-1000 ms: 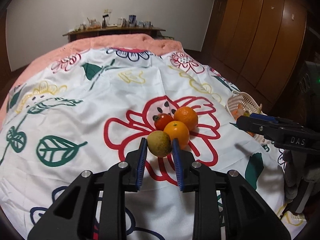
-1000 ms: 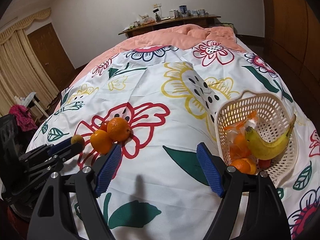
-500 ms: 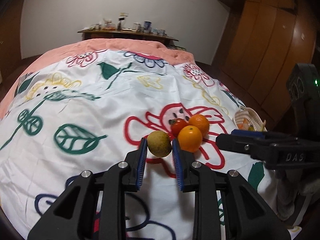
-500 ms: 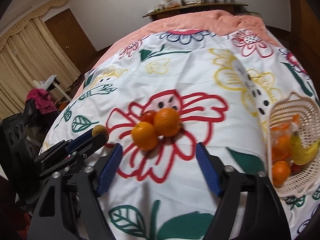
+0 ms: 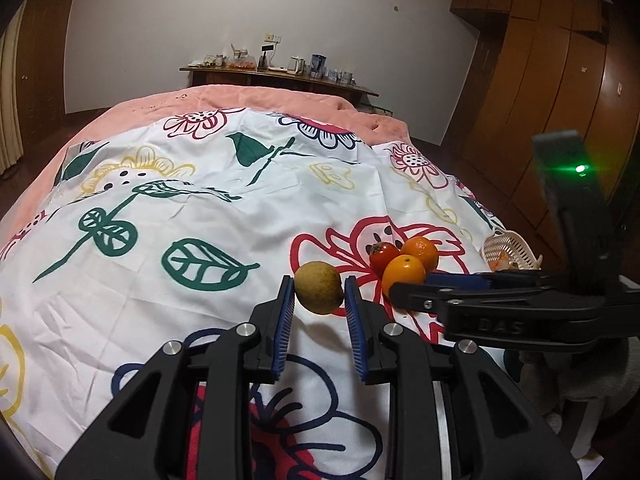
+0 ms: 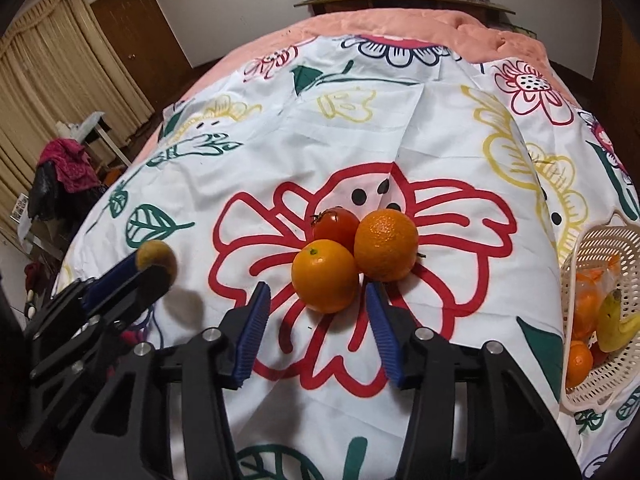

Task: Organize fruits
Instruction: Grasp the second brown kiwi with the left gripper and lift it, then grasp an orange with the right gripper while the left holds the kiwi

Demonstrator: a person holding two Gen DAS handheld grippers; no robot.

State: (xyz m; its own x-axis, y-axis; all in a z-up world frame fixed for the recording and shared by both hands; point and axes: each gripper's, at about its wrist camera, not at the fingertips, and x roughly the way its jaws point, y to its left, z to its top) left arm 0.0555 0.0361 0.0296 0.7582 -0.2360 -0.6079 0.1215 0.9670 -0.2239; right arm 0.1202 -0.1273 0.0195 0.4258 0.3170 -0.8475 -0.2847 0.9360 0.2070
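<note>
My left gripper [image 5: 319, 296] is shut on a brown-green round fruit [image 5: 319, 287] and holds it above the flowered sheet; the fruit also shows in the right wrist view [image 6: 157, 259]. My right gripper [image 6: 316, 300] is open, its blue pads either side of the near orange [image 6: 325, 275]. A second orange [image 6: 386, 244] and a red tomato [image 6: 336, 224] touch it behind. The same pile shows in the left wrist view, with the near orange [image 5: 403, 276] next to the right gripper's fingers [image 5: 456, 282].
A white mesh basket [image 6: 600, 236] at the right bed edge holds a banana [image 6: 614, 324] and oranges. A wooden shelf [image 5: 280, 76] with small items stands beyond the bed. Wardrobes [image 5: 552, 92] line the right. Curtains and a door are at left.
My left gripper has carried the brown-green fruit left, away from the pile. My right gripper has swung left from the basket to the near orange and narrowed its opening.
</note>
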